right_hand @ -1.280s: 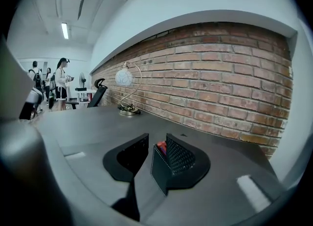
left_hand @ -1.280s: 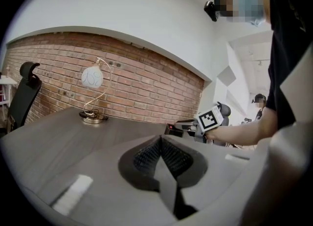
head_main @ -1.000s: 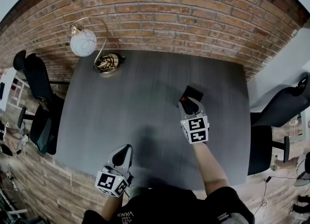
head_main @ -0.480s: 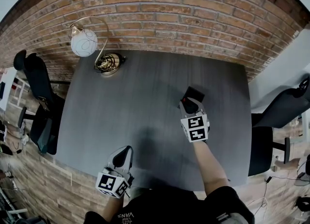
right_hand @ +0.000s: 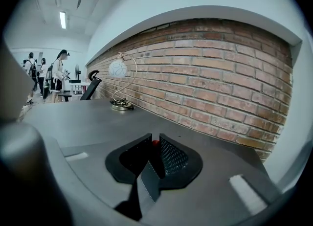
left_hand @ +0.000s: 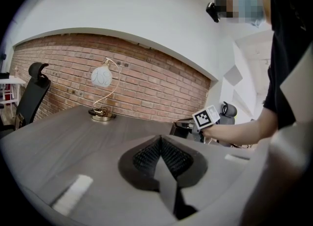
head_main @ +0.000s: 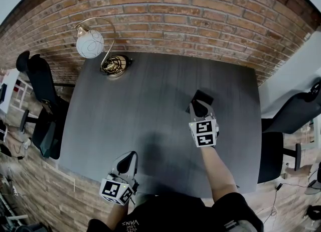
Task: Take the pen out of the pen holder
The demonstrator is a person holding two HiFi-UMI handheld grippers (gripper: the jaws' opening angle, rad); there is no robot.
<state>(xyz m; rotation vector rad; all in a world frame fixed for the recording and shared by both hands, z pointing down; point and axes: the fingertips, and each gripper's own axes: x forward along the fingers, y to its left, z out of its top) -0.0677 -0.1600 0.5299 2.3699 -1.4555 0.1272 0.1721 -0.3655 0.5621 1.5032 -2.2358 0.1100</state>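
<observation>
One dark grey wooden table (head_main: 140, 120) lay under you | your left gripper (head_main: 128, 159) hung at its near edge, jaws pressed together on nothing | your right gripper (head_main: 198, 108) stood right of centre, jaws narrowed to a slit | the black boxy pen holder (head_main: 203, 96) sat at its tips | the red-tipped pen (right_hand: 155, 143) was pinched between those jaws.

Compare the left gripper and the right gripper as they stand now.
Jaws: the left gripper is shut with nothing between them, while the right gripper is closed on the red end of a pen.
Place: the left gripper hangs at the near edge of the table, and the right gripper reaches the black pen holder.
Shared: both have black ribbed jaws.
</observation>
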